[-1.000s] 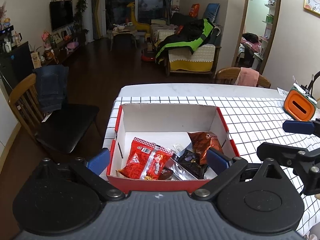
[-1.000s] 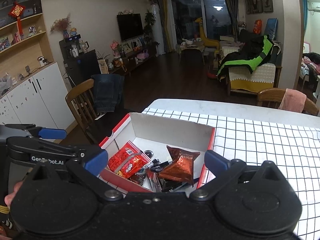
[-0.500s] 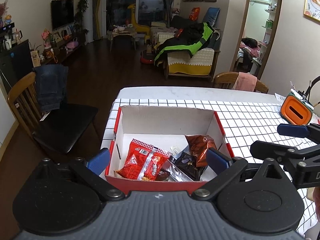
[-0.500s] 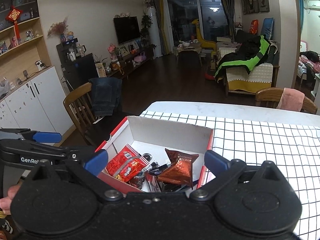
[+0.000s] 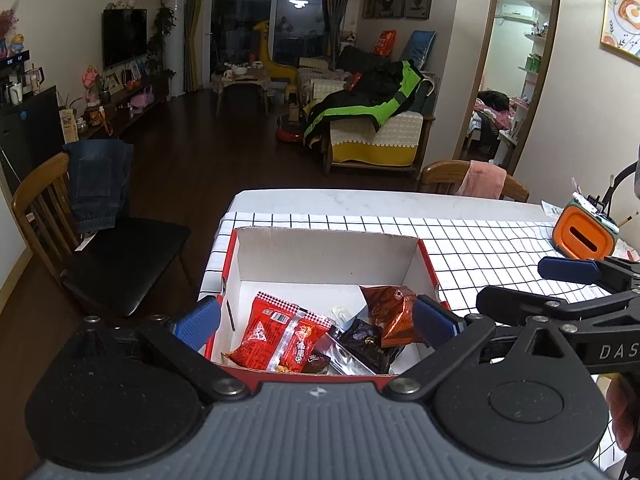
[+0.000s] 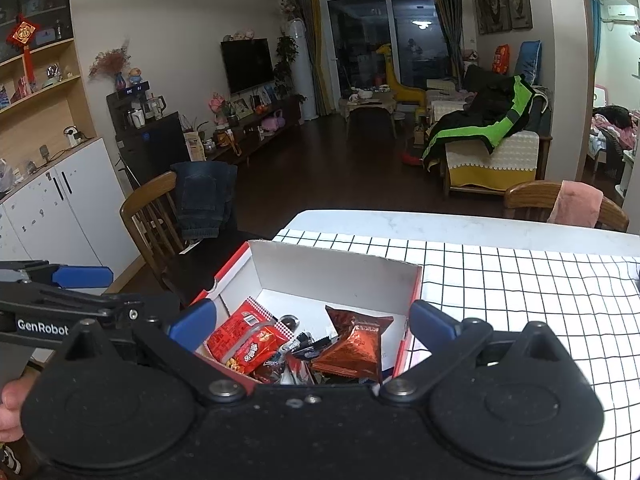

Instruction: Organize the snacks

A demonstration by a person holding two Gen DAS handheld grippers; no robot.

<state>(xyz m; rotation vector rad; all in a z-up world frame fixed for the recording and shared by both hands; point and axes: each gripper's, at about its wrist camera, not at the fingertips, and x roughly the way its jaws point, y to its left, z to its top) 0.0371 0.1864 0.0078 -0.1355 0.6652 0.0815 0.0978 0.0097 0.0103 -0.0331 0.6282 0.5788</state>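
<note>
A red box with white inside [image 5: 326, 252] stands on the checked tablecloth near the table's left edge. In it lie a red snack packet [image 5: 282, 334], a brown foil packet [image 5: 390, 310] and dark small packets [image 5: 366, 342]. My left gripper [image 5: 316, 322] is open and empty, raised just before the box's near wall. My right gripper [image 6: 312, 324] is open and empty at the same box [image 6: 340, 270], over the red packet [image 6: 246, 338] and brown packet [image 6: 352, 350]. Each gripper shows at the edge of the other's view.
An orange holder with pens [image 5: 584, 234] stands at the table's right side. A wooden chair with jeans over its back [image 5: 80, 208] stands left of the table; another chair with a pink cloth [image 5: 476, 178] is at the far side.
Both grippers have drawn back and risen a little from the box, staying open. The snacks in the box have not moved.
</note>
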